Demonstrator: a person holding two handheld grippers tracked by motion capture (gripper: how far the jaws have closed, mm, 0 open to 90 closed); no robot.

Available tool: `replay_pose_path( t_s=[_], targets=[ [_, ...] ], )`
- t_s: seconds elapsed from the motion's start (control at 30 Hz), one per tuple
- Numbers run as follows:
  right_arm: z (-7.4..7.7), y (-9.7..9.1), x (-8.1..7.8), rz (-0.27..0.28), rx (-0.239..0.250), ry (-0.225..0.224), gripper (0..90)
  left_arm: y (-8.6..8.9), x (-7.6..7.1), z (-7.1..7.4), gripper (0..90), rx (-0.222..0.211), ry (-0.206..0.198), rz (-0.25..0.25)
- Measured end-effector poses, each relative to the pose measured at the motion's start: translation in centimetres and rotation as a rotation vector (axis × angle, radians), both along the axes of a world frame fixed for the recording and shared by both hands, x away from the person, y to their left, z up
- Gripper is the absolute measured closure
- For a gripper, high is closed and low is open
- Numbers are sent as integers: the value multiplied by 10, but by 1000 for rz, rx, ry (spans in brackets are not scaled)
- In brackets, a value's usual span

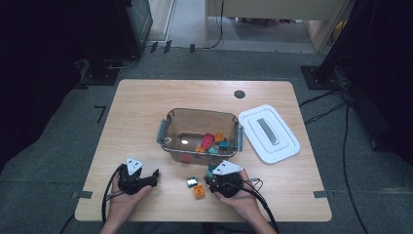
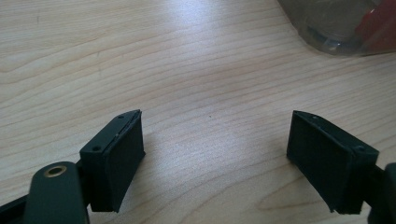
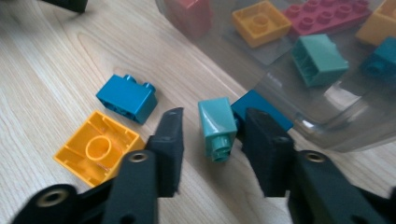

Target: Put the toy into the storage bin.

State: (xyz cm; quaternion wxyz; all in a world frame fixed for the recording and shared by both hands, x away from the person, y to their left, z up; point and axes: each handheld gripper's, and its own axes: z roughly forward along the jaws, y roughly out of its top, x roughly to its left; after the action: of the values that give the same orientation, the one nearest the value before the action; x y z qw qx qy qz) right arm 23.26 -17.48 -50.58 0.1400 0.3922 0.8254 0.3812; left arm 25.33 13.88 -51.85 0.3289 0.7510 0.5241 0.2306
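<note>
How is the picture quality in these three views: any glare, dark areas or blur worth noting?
High view: the table is evenly lit, its surroundings fall into near black, and a bright glint sits on the clear bin. Left gripper view: a pale sheen across the wood at top, and the bin corner is soft. Right gripper view: blocks like the teal block look sharp; the near jaws are slightly soft.

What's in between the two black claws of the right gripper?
A small teal block sits between the right gripper's jaws, stud end toward the camera. In the right gripper view a gap shows on its left, so it isn't clamped yet.
</note>
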Motion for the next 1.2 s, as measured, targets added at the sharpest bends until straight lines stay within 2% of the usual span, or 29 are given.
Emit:
replay_pose_path(
  t_s=[0.13,0.37,0.5,0.67,0.77,1.0,1.2],
  targets=[
    [-3,0,-1,13,-7,-8,757,0,1,0,162,1,2,9],
    [5,-12,-4,36,32,-13,763,0,1,0,130,4,9,12],
    [9,-27,-5,25,31,-4,763,-1,2,-1,105,5,13,20],
    [13,-48,-6,-2,14,11,761,-1,3,-1,93,5,16,19],
    [16,-60,-6,-31,-15,9,759,-1,3,-1,93,6,15,16],
    [18,-88,-3,-108,13,36,757,-1,3,-1,93,1,16,16],
    [23,-107,-1,-158,34,36,756,-1,3,-1,88,6,16,27]
  ],
)
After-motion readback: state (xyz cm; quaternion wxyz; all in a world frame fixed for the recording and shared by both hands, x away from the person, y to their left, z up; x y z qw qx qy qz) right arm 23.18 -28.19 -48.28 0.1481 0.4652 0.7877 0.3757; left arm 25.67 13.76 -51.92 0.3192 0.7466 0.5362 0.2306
